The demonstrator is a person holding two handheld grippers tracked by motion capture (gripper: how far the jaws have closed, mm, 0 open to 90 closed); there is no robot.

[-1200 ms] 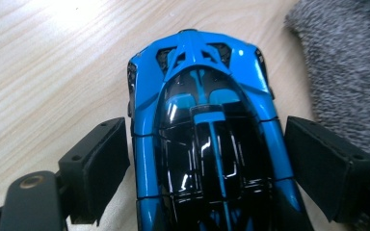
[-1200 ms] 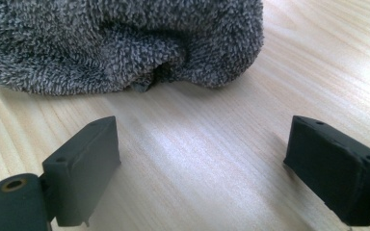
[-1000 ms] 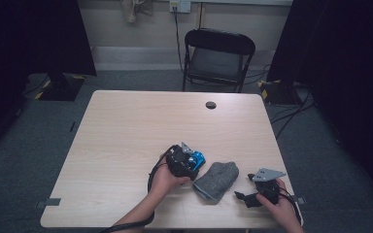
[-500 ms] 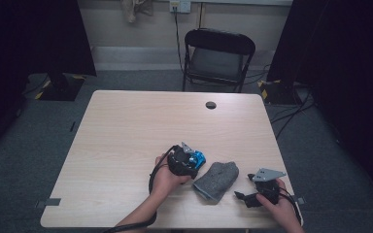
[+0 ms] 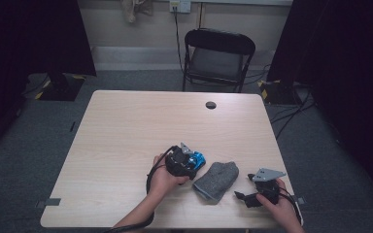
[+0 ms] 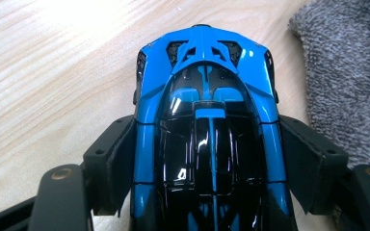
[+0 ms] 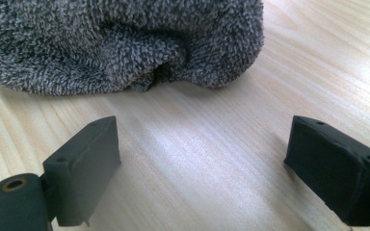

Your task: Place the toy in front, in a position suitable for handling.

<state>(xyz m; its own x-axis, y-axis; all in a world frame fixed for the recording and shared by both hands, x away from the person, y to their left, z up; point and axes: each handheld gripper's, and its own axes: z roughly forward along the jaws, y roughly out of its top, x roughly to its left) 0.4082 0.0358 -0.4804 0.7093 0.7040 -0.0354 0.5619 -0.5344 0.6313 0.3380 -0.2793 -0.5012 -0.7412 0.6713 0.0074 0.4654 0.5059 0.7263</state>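
Note:
A blue and black toy car (image 6: 207,120) sits on the wooden table, clamped at both flanks by my left gripper (image 6: 207,168). In the high view the same toy car (image 5: 197,159) shows just left of a grey folded cloth (image 5: 216,180), with the left gripper (image 5: 187,160) held over it. The cloth (image 6: 351,82) lies close to the car's right side. My right gripper (image 7: 202,159) is open and low over bare wood, pointed at the cloth (image 7: 120,43) a short way ahead. That right gripper (image 5: 245,198) rests near the table's front right.
The wooden table (image 5: 141,126) is bare across its far and left parts, with a round cable hole (image 5: 211,105) near the back edge. A black folding chair (image 5: 217,57) stands beyond the table. Both forearms enter from the front edge.

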